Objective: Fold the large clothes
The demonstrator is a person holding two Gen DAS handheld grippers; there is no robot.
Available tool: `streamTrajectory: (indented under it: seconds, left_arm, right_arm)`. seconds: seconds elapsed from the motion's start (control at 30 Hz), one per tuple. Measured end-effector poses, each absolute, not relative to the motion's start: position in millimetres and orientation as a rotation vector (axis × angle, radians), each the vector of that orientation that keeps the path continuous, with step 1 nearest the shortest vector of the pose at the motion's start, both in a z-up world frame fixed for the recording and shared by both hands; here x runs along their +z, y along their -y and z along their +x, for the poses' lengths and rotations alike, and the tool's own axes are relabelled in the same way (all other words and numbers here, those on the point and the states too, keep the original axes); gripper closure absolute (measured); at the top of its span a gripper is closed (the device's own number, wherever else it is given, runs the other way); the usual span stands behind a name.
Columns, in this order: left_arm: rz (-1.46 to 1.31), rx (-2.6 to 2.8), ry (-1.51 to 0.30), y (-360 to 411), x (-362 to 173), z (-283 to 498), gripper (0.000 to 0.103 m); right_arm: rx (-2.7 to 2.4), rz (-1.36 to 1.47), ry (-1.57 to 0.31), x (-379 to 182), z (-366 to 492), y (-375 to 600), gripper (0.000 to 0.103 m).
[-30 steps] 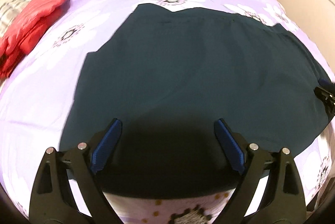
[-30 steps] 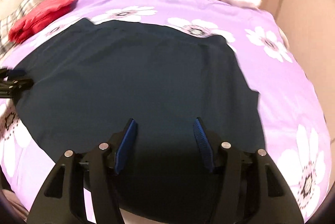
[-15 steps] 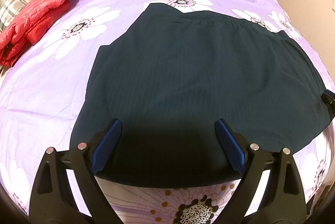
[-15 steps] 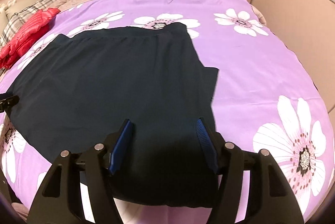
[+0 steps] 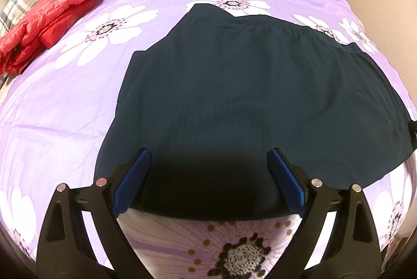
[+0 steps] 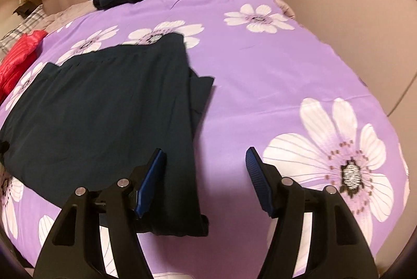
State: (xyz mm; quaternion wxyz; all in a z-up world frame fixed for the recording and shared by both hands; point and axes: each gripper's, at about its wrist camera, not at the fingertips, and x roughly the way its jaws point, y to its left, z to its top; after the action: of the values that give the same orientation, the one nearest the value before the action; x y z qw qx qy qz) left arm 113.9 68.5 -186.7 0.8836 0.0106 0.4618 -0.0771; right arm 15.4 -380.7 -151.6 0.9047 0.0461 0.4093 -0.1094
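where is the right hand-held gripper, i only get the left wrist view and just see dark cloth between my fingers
Observer: The right hand-held gripper is open over the right edge of the dark garment, partly above bare bedspread.
Operator: anything odd on that right edge
Observer: Yes, a flap sticks out past the side there, lying flat on the bedspread.
Operator: room to the right of it?
Observer: Only purple bedspread with a big white flower lies right of the garment.
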Motion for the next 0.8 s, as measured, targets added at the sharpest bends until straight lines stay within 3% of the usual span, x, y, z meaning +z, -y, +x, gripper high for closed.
streamTrajectory:
  seconds: [0.33, 0.53, 0.8]
  left_arm:
    - [0.024, -0.247, -0.889, -38, -156, 102, 0.01]
    - [0.062, -0.24, -0.891, -10, -167, 113, 0.009]
    - [0.182, -0.241, -0.955, 2, -201, 110, 0.009]
  right_arm:
    - [0.063, 0.076, -0.739, -119, 32, 294, 0.037]
    - [0.194, 0.018, -0.776, -139, 65, 218, 0.037]
    - [0.211, -0.025, -0.886, -184, 67, 193, 0.036]
